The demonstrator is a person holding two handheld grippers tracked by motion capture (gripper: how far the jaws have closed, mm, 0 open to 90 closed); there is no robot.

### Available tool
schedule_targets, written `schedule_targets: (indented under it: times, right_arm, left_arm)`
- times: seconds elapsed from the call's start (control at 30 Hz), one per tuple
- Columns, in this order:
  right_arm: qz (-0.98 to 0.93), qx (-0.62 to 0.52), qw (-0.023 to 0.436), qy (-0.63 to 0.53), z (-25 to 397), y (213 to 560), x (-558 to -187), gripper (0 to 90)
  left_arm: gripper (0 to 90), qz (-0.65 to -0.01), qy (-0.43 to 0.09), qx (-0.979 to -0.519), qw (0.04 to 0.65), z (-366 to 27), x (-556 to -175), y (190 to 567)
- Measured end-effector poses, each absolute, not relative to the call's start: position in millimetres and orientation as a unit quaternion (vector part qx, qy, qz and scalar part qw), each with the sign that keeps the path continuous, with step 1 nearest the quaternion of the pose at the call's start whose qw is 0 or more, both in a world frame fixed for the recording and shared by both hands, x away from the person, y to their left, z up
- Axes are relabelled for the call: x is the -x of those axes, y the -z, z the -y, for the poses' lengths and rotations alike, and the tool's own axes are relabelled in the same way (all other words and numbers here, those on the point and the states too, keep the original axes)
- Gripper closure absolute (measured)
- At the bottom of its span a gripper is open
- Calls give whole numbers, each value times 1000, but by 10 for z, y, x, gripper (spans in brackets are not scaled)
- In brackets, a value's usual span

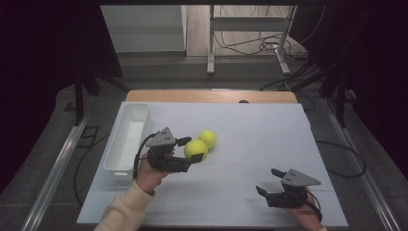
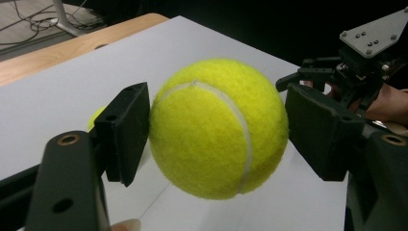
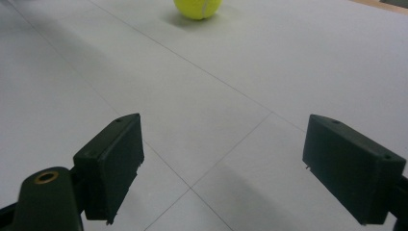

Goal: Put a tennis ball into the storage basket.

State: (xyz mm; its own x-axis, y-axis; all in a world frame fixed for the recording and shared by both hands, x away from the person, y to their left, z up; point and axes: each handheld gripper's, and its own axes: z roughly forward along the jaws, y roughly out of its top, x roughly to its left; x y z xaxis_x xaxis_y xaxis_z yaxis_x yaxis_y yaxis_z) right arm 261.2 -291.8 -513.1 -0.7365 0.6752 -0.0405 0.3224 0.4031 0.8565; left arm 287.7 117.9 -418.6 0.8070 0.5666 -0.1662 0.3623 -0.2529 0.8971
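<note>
Second tennis ball [image 3: 198, 8] cut off by the top edge of the right gripper view, same ball only a yellow sliver at middle left of the left gripper view behind the left claw's [image 2: 216, 130] pad, person's arms cut off at the high view's bottom edge

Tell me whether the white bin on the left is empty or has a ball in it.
Empty, as far as the high view shows: the white bin has a bare white floor. One tennis ball sits in the left gripper; the other ball lies on the table.
</note>
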Motion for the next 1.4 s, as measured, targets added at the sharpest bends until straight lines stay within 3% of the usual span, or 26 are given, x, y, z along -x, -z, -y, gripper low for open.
schedule_targets:
  times: [1.4]
  right_arm:
    - [-813,-307,194,-455,2920,5124,-2610,148]
  left_arm:
    - [271,-345,-131,-752,546,-1614,-2956,4104]
